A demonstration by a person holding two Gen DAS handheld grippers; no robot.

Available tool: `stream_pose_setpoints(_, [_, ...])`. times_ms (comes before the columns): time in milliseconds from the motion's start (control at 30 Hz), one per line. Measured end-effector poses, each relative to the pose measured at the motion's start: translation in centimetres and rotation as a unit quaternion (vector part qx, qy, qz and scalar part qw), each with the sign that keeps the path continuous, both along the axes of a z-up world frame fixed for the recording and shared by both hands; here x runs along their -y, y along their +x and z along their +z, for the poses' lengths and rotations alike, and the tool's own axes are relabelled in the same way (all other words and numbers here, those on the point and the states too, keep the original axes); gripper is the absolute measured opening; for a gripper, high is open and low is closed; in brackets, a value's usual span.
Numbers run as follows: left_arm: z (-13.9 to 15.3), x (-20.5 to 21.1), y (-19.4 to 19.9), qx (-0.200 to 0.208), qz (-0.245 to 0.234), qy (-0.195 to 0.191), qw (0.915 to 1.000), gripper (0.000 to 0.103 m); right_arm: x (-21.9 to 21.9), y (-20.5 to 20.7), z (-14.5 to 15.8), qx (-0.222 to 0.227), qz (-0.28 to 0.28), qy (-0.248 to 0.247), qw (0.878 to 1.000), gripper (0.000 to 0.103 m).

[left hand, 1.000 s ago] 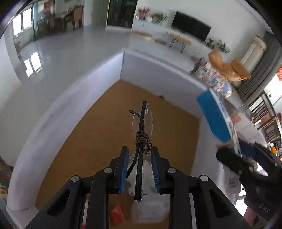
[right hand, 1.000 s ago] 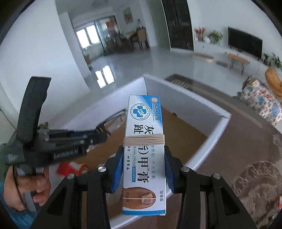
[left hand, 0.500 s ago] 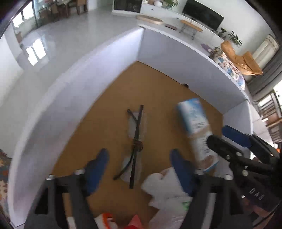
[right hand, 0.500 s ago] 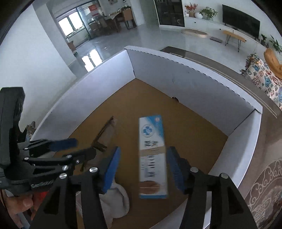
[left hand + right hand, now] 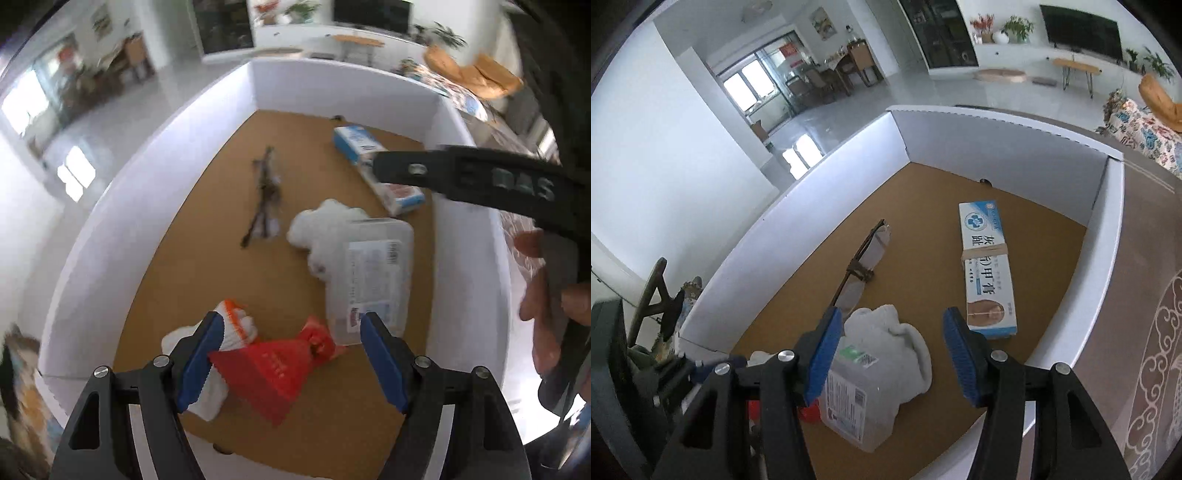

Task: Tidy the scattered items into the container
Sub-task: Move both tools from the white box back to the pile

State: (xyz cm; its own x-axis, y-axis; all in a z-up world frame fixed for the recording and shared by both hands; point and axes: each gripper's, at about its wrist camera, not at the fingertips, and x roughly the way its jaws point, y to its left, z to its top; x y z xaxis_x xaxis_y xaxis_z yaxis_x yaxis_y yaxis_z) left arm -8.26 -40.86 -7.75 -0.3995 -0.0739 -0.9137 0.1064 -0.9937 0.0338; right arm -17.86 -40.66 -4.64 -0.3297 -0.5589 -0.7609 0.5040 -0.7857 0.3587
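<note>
Inside the white container (image 5: pixel 820 173) with the brown floor, the items are seen lying loose. At the left, near the left wall, the folded glasses (image 5: pixel 862 266) are laid flat; their long axis runs from the near left to the far right in the right wrist view, and a brown band is wound around the middle. To the right of them, well apart, the blue and white cream box (image 5: pixel 986 266) is laid flat, with its long axis pointing toward the far wall and a rubber band across it. Nearer to the cameras, a white cloth (image 5: pixel 897 343) and a clear plastic box (image 5: pixel 857 402) are touching each other. In the left wrist view, a red packet (image 5: pixel 273 369) and a white glove (image 5: pixel 229 332) with orange edge are seen at the near end.

The left gripper (image 5: pixel 291 363) is opened wide above the red packet and nothing is held. The right gripper (image 5: pixel 892 356) is also released, above the cloth, and empty. The jaws of both have just been opening, and nothing is gripped between them
</note>
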Motion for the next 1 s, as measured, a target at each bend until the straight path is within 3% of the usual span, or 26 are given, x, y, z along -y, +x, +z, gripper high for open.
stream_pose_setpoints(133, [-0.6,-3.0,-0.4,0.013,-0.044,-0.007,0.9989,0.075,-1.6,0.4,0.4,0.005,-0.017,-0.011,1.000,0.058])
stream_pose_setpoints(533, [-0.2,-3.5,0.2,0.013,-0.019,0.032,0.9992,0.075,-7.7,1.2,3.9,-0.028,-0.047,-0.031,0.998,0.058])
stream_pose_setpoints(767, [-0.6,-3.9,0.1,0.015,-0.012,0.019,0.9996,0.075,-12.1,4.6,5.5,-0.035,-0.052,-0.070,0.996,0.058])
stream_pose_setpoints(900, [0.8,-4.2,0.7,-0.018,0.015,-0.010,0.9997,0.075,-17.6,8.2,4.5,-0.027,-0.070,-0.102,0.992,0.058])
stream_pose_setpoints(1000, [4.0,-6.5,1.9,-0.071,0.020,-0.031,0.9968,0.075,-23.5,11.0,2.4,-0.010,-0.101,-0.109,0.989,0.058])
